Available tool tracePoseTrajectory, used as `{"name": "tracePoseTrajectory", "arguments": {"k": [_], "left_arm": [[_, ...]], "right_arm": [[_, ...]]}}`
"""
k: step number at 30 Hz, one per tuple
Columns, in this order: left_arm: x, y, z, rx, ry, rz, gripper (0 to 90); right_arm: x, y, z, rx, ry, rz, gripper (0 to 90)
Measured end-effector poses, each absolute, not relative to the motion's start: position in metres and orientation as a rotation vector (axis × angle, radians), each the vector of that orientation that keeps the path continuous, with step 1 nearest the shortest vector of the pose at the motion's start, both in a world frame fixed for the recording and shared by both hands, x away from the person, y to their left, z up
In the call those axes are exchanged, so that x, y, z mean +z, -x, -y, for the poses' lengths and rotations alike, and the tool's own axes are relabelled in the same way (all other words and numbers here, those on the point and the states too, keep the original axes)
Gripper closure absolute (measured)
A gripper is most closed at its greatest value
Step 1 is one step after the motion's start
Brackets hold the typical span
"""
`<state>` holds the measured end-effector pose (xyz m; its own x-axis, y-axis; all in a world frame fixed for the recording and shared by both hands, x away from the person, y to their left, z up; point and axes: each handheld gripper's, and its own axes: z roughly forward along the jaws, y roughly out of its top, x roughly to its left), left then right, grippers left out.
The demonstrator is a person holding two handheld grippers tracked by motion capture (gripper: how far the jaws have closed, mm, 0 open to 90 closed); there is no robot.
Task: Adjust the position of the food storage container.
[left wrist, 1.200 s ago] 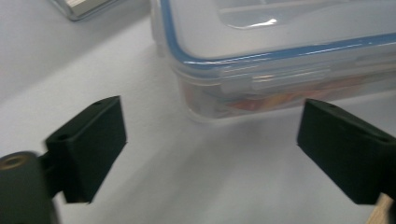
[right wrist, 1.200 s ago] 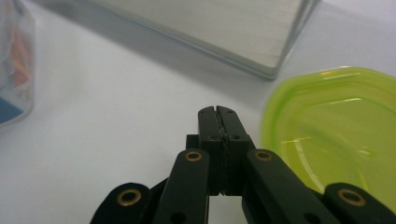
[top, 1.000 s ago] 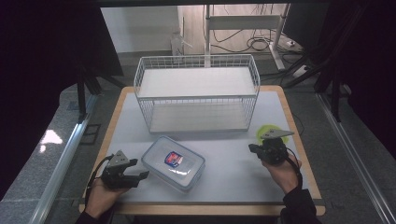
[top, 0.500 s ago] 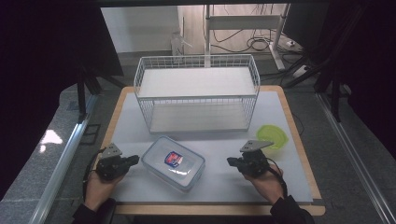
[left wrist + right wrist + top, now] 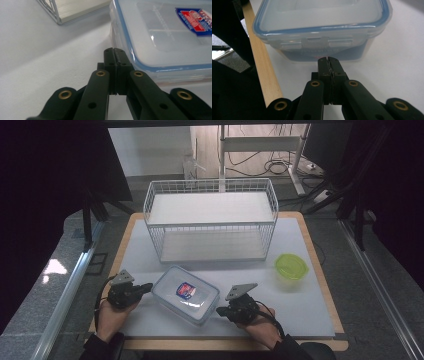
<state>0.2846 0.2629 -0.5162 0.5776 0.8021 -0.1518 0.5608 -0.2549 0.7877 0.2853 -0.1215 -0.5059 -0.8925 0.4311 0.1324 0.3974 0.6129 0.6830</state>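
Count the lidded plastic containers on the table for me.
2. The clear blue-rimmed container sits at the front between the left gripper and right gripper; the green round container sits right of the wire rack.

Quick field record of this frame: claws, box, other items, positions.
left claw: shut, empty, at the box's left end
right claw: shut, empty, at the box's near right side, facing a latch
box: clear, blue-sealed lid on, flat on the mat, between both claws
box label: red and blue, on lid
rack: white wire, two tiers, behind the box
green bowl: on the mat, right of the rack, apart from both claws
mat: white, on a wood-edged table
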Motion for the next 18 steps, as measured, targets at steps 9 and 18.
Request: {"name": "tracePoseTrajectory", "arguments": {"k": [9, 18], "left_arm": [[-0.515, -0.284, -0.253, 0.319, -1.933, -1.107, 90.0], [-0.514, -0.281, -0.232, 0.289, -1.958, -1.068, 90.0]], "right_arm": [[-0.504, -0.297, 0.135, 1.188, -0.835, -2.714, 90.0], [-0.505, -0.307, 0.147, 1.067, -0.895, -2.641, 90.0]]}}
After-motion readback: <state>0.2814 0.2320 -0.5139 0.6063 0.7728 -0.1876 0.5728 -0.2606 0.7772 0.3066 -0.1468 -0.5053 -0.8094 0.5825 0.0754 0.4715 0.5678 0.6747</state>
